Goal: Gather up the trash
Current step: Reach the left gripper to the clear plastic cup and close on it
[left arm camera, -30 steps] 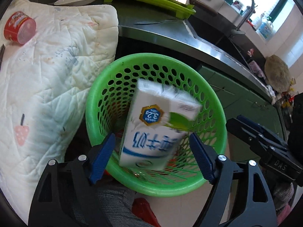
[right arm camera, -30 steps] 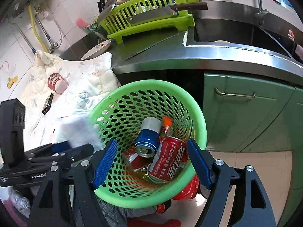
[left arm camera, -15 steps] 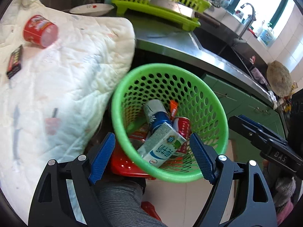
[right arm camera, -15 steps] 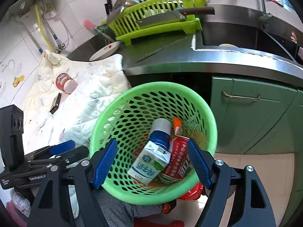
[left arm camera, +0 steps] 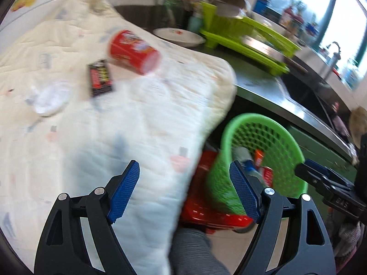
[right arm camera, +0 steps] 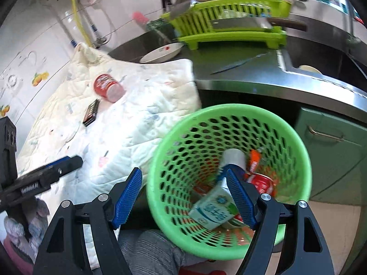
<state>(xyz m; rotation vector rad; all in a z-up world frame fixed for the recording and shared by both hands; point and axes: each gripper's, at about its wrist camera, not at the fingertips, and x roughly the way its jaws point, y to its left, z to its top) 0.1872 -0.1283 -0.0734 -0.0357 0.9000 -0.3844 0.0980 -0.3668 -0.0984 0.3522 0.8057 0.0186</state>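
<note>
The left wrist view is smeared by motion; print on the red cup [left arm camera: 134, 51] and the black packet [left arm camera: 101, 81] cannot be read. Basket [right arm camera: 229, 171] contents are partly hidden behind the right gripper's [right arm camera: 184, 198] finger: a milk carton [right arm camera: 212, 209], a red can [right arm camera: 261, 182] and a blue can [right arm camera: 234, 160] show.

Both grippers tilt downward, jaws spread, nothing between them. The left gripper [left arm camera: 184, 192] hangs over the quilt [left arm camera: 114, 126] edge, the basket to its right.

The cup and packet lie on the quilt, well apart from the basket. A white wrapper [left arm camera: 49, 97] lies near the packet. A plate [right arm camera: 161, 52], a dish rack [right arm camera: 229, 23] and a knife [right arm camera: 238, 64] sit on the counter [right arm camera: 247, 78] beyond.
</note>
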